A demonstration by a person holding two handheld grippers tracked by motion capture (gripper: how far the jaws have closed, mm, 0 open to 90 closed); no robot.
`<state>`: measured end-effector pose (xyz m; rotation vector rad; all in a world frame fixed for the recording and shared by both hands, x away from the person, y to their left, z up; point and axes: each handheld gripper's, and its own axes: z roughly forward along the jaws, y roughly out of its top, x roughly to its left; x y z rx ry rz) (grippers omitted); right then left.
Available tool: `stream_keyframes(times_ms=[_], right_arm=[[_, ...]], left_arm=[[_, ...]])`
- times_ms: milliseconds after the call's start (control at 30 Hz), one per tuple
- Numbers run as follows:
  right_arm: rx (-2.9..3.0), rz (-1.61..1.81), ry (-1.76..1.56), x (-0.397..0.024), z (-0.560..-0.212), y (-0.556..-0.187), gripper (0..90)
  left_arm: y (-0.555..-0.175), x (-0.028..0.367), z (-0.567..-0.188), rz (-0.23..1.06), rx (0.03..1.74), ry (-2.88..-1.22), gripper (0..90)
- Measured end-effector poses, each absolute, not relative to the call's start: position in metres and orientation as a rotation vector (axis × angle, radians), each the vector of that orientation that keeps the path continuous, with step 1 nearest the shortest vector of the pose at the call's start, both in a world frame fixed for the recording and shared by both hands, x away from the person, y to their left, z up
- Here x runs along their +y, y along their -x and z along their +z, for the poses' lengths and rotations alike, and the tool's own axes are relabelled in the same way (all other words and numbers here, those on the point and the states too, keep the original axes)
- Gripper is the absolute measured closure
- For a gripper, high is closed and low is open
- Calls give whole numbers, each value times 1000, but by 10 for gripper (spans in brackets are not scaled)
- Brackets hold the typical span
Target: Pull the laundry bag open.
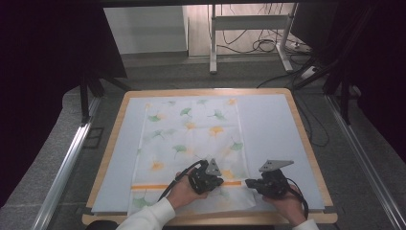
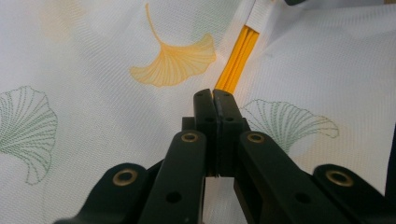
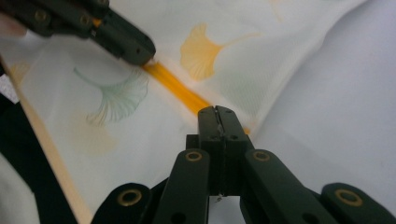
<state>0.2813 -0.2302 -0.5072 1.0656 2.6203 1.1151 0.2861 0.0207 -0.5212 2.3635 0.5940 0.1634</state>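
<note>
High view: white ginkgo-print cloth (image 1: 191,143) lies flat on the pale mat (image 1: 273,124) of the wooden table (image 1: 306,143), near edge toward us. We hold the left gripper (image 1: 221,181) and right gripper (image 1: 249,182) low on its orange stripe (image 1: 148,186), tips facing each other, jaws pressed together. Whether fabric is pinched we cannot tell; likely we are placed here to fold along the stripe.

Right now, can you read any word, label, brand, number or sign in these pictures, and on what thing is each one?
None can be read.
The cloth carries only printed ginkgo leaves and an orange stripe, no letters.
The left gripper and the right gripper show no marking that I can read.
</note>
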Motion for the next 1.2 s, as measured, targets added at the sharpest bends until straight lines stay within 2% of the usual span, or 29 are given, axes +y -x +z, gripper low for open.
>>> stream_keyframes(times_ms=[200, 1200], right_arm=[[2654, 1040, -1096, -215, -518, -295, 896], [2649, 1080, -1158, -221, -521, -296, 898]], left_arm=[[-286, 19, -521, 171, 590, -2372, 900], [-282, 57, -520, 179, 648, -2378, 900]])
